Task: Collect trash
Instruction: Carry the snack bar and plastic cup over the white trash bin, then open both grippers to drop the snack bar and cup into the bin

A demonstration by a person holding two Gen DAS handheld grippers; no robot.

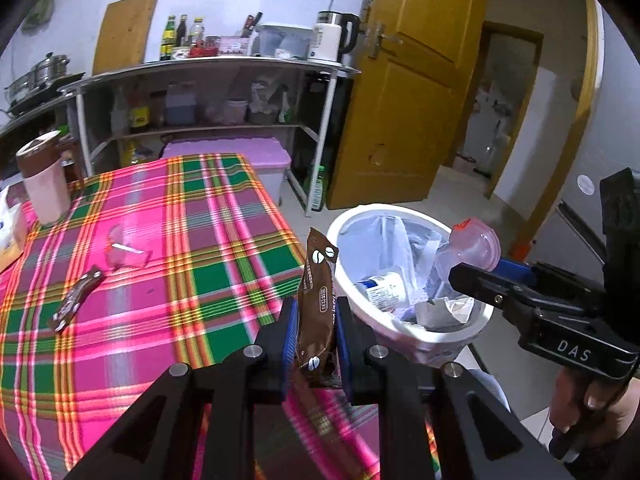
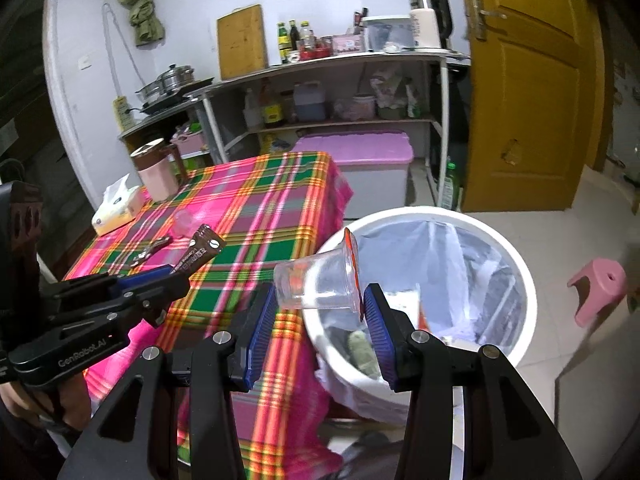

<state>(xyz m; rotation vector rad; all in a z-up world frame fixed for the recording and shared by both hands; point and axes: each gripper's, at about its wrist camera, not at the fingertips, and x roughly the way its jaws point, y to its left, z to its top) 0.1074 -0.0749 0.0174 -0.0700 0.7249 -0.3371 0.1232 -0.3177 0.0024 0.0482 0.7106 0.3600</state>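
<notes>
Blue-padded left tongs (image 1: 316, 338) are clamped narrowly on a brown coffee sachet (image 1: 318, 304), held upright at the edge of the bench (image 1: 168, 240), which is draped in a pink, green and yellow plaid cloth. Right tongs (image 2: 320, 322), set about half open, grip a clear plastic cup (image 2: 320, 284) lying on its side, its red-edged peeled lid toward the white trash bin (image 2: 524, 280); the cup hangs over the bin's near rim. The bin, lined with a pale bag, stands on the floor just beside the bench and already holds crumpled paper and a small white container. On the cloth lie a second brown sachet (image 1: 76, 300) and, near it, a second clear cup (image 1: 124, 250) tipped over. Farther back on the bench stand a pink and brown jug (image 1: 42, 176) and a tissue pack (image 2: 116, 210). Behind, a metal shelf unit (image 1: 208, 96) carries bottles and a kettle beside a yellow door (image 1: 404, 100).
</notes>
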